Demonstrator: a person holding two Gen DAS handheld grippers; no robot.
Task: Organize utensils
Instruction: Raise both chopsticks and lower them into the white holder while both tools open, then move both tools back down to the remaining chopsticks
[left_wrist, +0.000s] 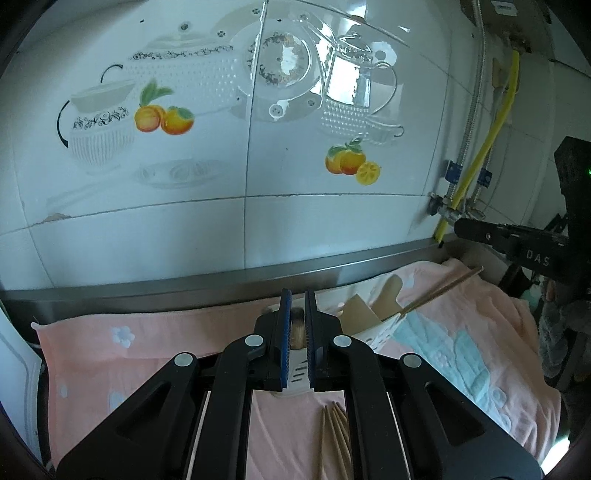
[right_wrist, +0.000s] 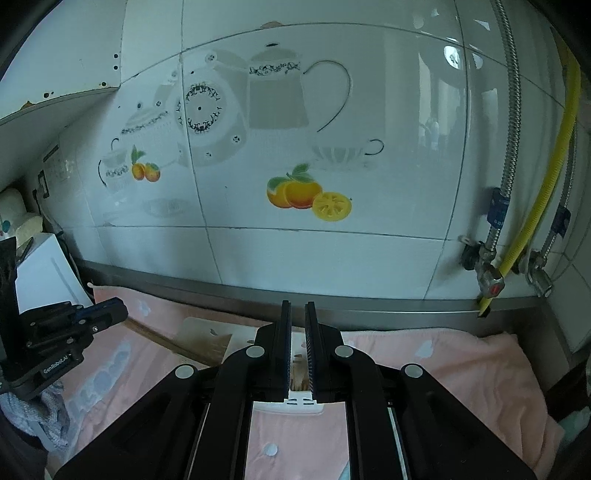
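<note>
In the left wrist view my left gripper (left_wrist: 297, 310) is shut on a utensil with a white slotted handle (left_wrist: 298, 373) and a brownish end between the fingers. Several wooden chopsticks (left_wrist: 334, 435) lie on the pink towel (left_wrist: 147, 343) below it. A white holder (left_wrist: 380, 328) lies on its side to the right, with wooden utensils and a pair of chopsticks (left_wrist: 441, 286) sticking out. In the right wrist view my right gripper (right_wrist: 298, 325) is nearly closed over the rim of a white slotted holder (right_wrist: 301, 402) with wooden sticks inside. My left gripper (right_wrist: 99, 317) shows at the left.
A tiled wall (left_wrist: 258, 166) with fruit and teapot prints rises behind a steel counter edge (left_wrist: 221, 284). Gas pipes and a yellow hose (right_wrist: 532, 229) stand at the right. A white appliance (right_wrist: 44, 273) stands at the left. A wooden board (right_wrist: 207, 339) lies on the towel.
</note>
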